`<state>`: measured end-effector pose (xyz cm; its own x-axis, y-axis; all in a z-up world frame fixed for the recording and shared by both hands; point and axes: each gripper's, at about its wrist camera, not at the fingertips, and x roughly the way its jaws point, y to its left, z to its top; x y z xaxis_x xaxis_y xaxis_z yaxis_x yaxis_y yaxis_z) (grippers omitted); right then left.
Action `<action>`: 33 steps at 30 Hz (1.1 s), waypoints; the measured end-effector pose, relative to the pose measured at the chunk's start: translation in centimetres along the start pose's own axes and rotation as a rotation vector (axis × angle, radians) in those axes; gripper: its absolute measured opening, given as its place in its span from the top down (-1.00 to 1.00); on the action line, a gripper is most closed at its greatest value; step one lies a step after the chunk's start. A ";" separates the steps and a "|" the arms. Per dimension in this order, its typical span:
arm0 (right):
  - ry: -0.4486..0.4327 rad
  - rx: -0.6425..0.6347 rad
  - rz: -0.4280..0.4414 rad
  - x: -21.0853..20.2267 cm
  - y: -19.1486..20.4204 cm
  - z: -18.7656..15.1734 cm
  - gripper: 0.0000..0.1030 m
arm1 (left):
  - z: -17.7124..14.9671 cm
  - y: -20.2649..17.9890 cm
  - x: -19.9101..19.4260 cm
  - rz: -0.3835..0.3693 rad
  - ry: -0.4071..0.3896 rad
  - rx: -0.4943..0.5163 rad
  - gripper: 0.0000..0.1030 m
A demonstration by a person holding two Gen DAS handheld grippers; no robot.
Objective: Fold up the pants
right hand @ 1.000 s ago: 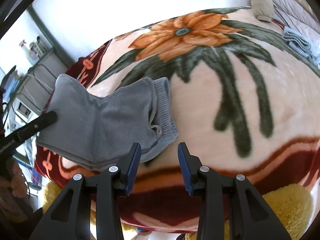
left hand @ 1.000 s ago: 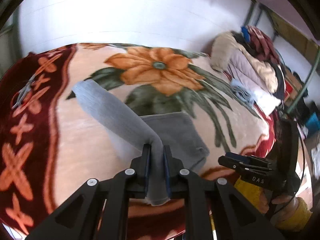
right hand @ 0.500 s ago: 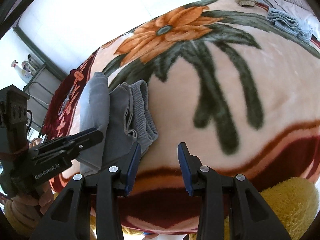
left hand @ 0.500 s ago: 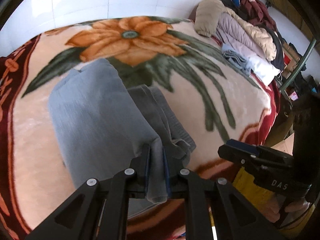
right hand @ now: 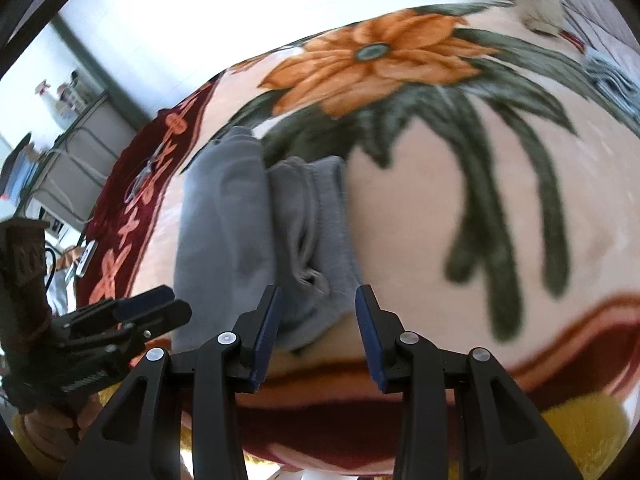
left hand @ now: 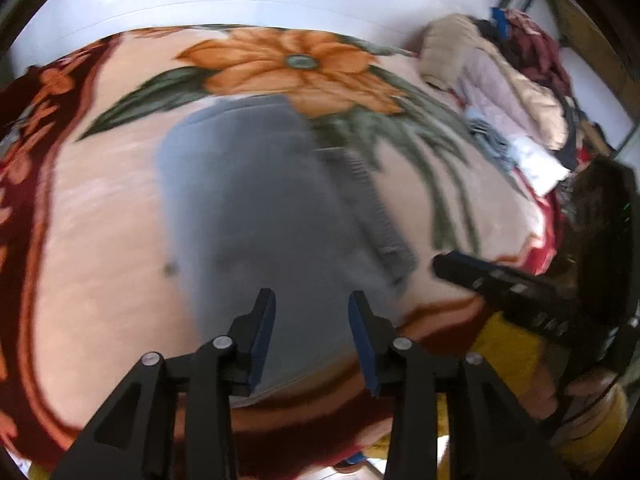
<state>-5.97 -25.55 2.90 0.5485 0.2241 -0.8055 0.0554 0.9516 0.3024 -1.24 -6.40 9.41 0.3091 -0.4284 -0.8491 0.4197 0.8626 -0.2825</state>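
Left gripper [left hand: 311, 336] spread, right gripper [right hand: 318, 328] spread; both empty over one folded grey pants [right hand: 256, 236] on blanket [right hand: 440, 216]

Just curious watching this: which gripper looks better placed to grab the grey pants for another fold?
Probably the right gripper: it is open, with the near waistband edge of the grey pants between its fingers. The left gripper, also open, hovers over flat cloth.

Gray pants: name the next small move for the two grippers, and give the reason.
Probably lift both clear and check the fold. The left gripper and the right gripper are open and hold nothing, and the gray pants lie doubled over on the floral blanket, waistband showing at the right edge.
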 end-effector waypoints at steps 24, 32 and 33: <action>0.123 -0.137 -0.024 8.6 5.5 4.3 0.13 | -2.9 10.6 -0.8 0.108 -0.025 -0.268 0.03; 0.100 -0.174 0.005 8.1 6.7 4.0 0.71 | -3.3 12.2 -1.1 0.102 -0.038 -0.321 0.01; 0.088 -0.179 0.012 7.6 6.9 4.0 0.74 | -3.3 12.3 -1.2 0.103 -0.040 -0.325 0.01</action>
<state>1.95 -18.09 0.89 0.4731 0.2452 -0.8462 -0.1037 0.9693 0.2229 0.71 5.60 5.51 0.3720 -0.3392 -0.8641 0.0926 0.9398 -0.3290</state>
